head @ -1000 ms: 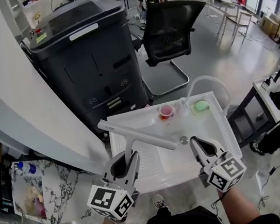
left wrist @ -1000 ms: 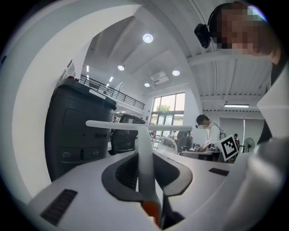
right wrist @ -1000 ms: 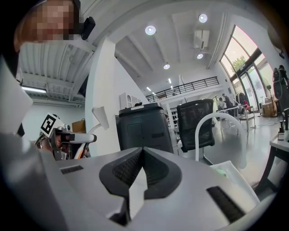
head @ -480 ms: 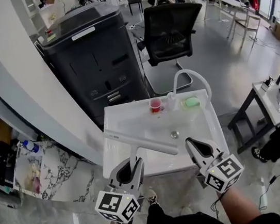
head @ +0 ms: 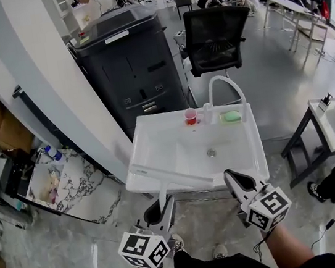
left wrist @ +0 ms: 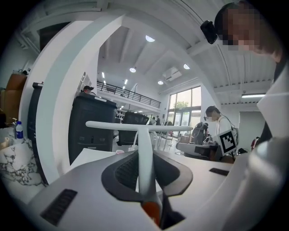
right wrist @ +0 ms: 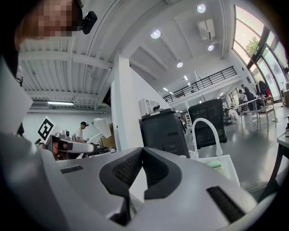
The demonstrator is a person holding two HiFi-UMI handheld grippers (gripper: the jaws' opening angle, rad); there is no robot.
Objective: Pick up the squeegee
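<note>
The white T-shaped squeegee (head: 172,174) is held off every surface, its thin handle clamped between the jaws of the left gripper (head: 160,205). In the left gripper view the handle (left wrist: 144,153) runs straight out between the two dark pads, which press on it from both sides. The long blade sits level across the far end. From the head view the blade lies slantwise over the front rim of the white sink (head: 156,139), its left end nearer the rim's left corner. Whether it touches the rim cannot be told from there.

The right gripper (head: 235,177) hangs just to the right of the blade's end, also at the sink's front edge. Its jaws are drawn together at the tips (right wrist: 141,155) with nothing between them.

On the sink's back ledge stand a pink cup (head: 190,116) and a green pad (head: 232,115), either side of a white arched tap (head: 222,81). The drain (head: 211,152) shows in the basin. Behind the sink are a large black office machine (head: 125,61) and a black office chair (head: 215,35). A marble-patterned slab (head: 69,188) lies to the left.
</note>
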